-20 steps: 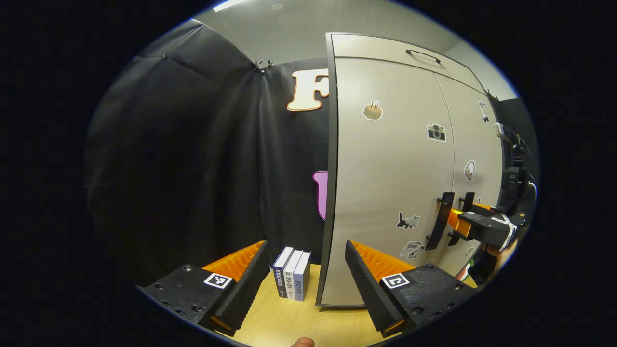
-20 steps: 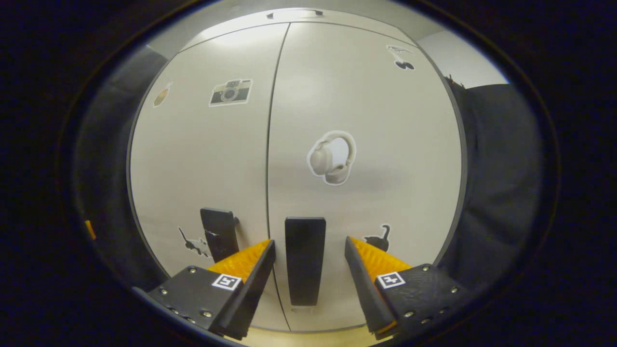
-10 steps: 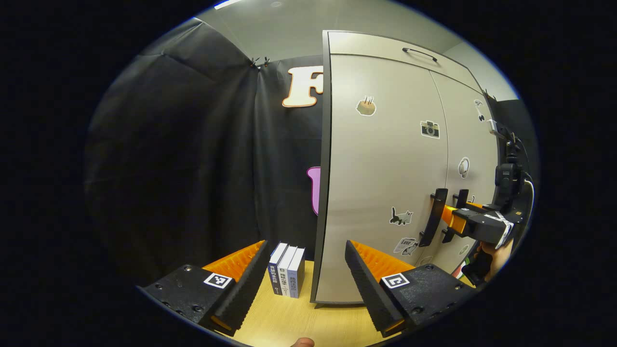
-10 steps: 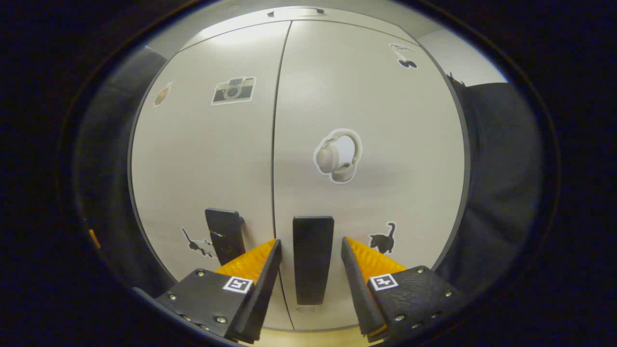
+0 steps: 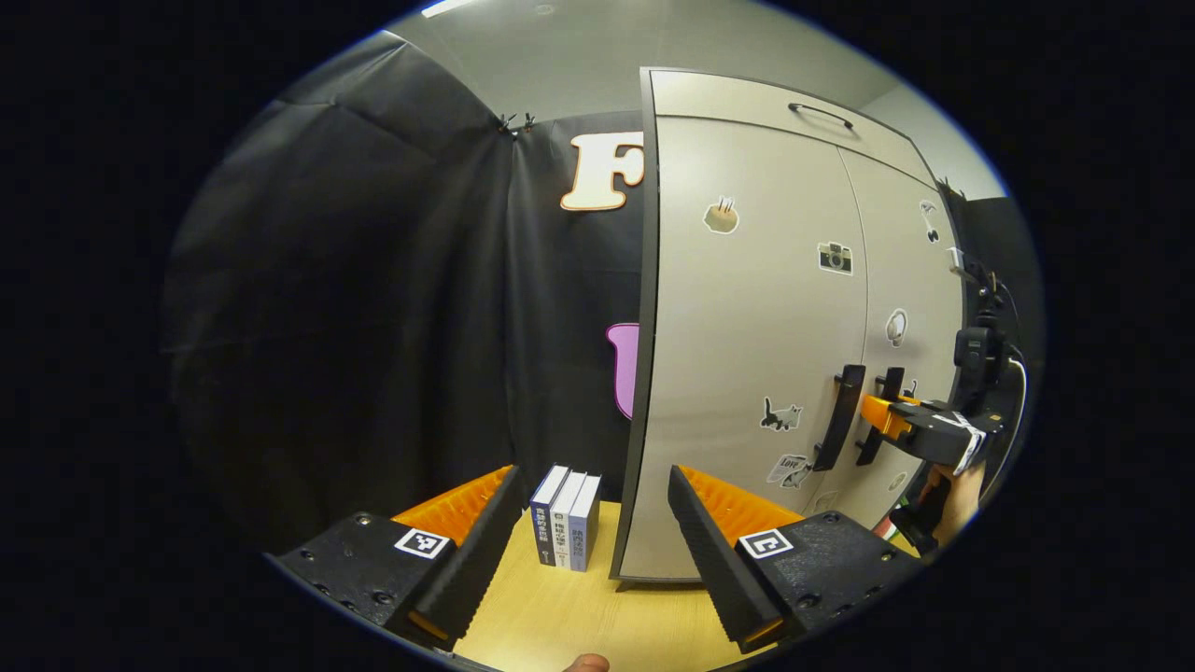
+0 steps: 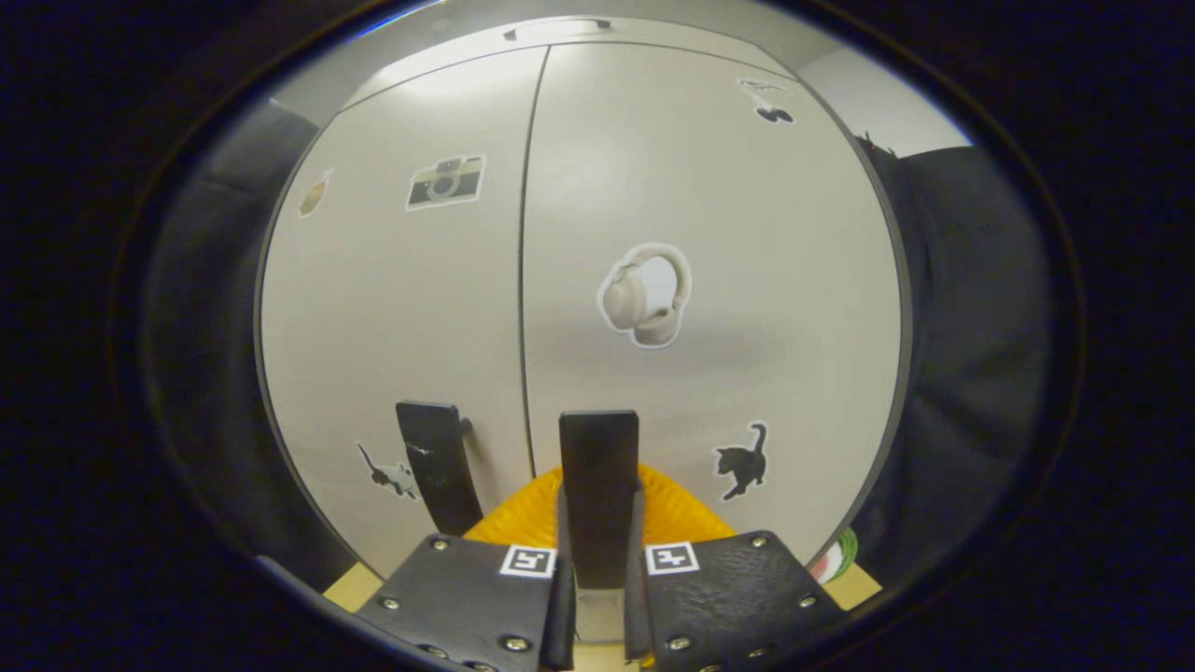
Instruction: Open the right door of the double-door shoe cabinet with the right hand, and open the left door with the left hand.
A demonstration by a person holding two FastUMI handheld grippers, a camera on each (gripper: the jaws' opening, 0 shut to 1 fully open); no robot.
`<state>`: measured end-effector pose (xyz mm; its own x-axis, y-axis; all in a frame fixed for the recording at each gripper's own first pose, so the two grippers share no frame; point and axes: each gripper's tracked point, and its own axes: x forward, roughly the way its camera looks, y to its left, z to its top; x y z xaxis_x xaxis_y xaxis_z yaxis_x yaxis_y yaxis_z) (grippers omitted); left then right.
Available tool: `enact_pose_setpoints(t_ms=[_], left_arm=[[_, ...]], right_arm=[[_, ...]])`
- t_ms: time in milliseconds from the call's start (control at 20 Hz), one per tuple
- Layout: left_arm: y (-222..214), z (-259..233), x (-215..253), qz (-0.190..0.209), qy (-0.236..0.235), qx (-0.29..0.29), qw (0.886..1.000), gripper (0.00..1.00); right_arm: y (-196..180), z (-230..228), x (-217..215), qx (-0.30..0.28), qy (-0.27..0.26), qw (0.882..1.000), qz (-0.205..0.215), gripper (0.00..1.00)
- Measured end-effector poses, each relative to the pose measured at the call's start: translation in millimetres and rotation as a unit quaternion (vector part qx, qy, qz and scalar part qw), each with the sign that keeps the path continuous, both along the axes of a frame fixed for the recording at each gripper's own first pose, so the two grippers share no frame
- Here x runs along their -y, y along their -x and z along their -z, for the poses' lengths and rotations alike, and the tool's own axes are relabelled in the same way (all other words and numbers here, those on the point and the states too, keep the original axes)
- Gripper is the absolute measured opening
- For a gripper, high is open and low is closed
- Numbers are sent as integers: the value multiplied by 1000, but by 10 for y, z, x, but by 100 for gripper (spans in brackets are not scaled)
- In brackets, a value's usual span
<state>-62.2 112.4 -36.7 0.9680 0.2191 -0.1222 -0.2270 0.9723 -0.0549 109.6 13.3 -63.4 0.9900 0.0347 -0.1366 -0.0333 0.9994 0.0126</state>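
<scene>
My right gripper [image 6: 597, 597] pinches the right door handle [image 6: 598, 485] low on the shut shoe cabinet [image 6: 653, 187], so the right door [image 6: 709, 373] comes first; next I judge a steady outward pull. My left gripper [image 5: 588, 551] hangs spread, well short of the left door handle [image 5: 848, 411] beyond.

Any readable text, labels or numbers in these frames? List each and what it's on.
Book spines: printed text, too small to read.
Lettered sticker low on the left door: too blurred to read.
Other door stickers: pictures, no words.
Nothing here can be quoted with confidence.
</scene>
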Motion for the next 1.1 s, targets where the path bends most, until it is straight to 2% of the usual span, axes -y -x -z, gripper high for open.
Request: enact_pose_setpoints(t_ms=[200,250,850,900,950,1100], left_arm=[[93,-19,46,4,-3,0,1000,97],[117,-29,65,5,-4,0,1000,97],[321,-58,254,13,-4,4,1000,97],[339,-58,288,15,-4,5,1000,94],[346,-67,327,18,-4,5,1000,97],[370,-64,428,28,-6,5,1000,97]], right_arm=[[13,-1,-2,9,-6,1000,-3,21],[9,-12,-5,12,-6,1000,-4,12],[247,-25,50,10,-17,999,-38,12],[283,-25,63,8,-18,999,-41,12],[304,-30,69,8,-20,999,-44,12],[363,-37,97,10,-23,998,-51,12]])
